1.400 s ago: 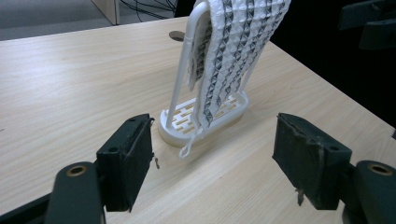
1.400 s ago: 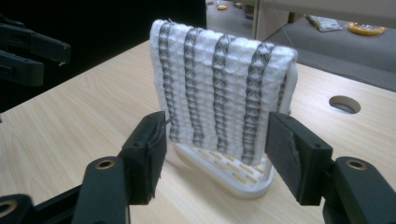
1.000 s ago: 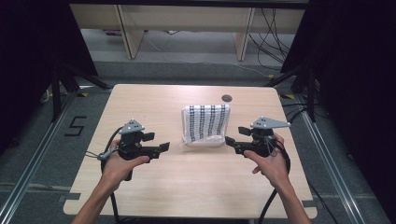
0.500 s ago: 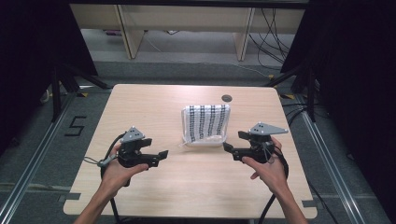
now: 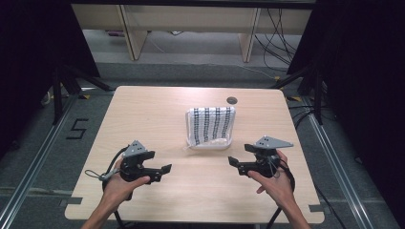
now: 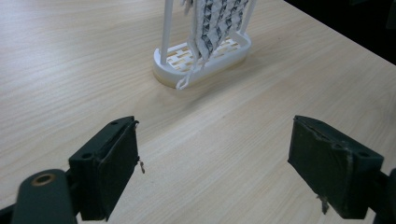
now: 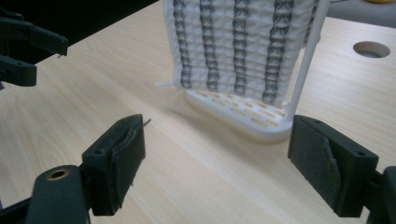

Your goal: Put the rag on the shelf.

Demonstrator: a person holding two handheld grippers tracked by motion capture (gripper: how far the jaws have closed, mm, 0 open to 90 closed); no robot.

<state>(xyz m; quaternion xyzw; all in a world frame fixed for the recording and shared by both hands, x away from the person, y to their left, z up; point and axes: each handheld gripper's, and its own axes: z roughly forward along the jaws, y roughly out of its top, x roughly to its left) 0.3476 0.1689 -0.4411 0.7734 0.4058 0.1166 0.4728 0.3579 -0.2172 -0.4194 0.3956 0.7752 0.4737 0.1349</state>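
Note:
A white cloth with dark stripes (image 5: 210, 125) hangs over a small white rack (image 5: 210, 144) in the middle of the wooden table (image 5: 143, 109). My left gripper (image 5: 162, 172) is low over the table, near and to the left of the rack, and points right. My right gripper (image 5: 234, 164) is near and to the rack's right, pointing left. In the left gripper view the jaws (image 6: 215, 163) stand wide apart over bare wood, with the cloth (image 6: 217, 23) and rack base (image 6: 205, 63) ahead. The right gripper (image 7: 217, 163) faces the cloth (image 7: 238, 42) the same way. Both pairs of jaws have just been opening, with nothing between them.
A round cable hole (image 5: 232, 100) lies behind the rack near the table's far edge. Dark stands and cables (image 5: 296, 76) are on the floor behind the table, and a "5" (image 5: 76, 129) is marked to its left. The left gripper (image 7: 28, 51) shows at the right gripper view's upper left.
Both hands have drawn back toward the table's near edge and sunk lower, away from the rack. The cloth and rack have not moved.

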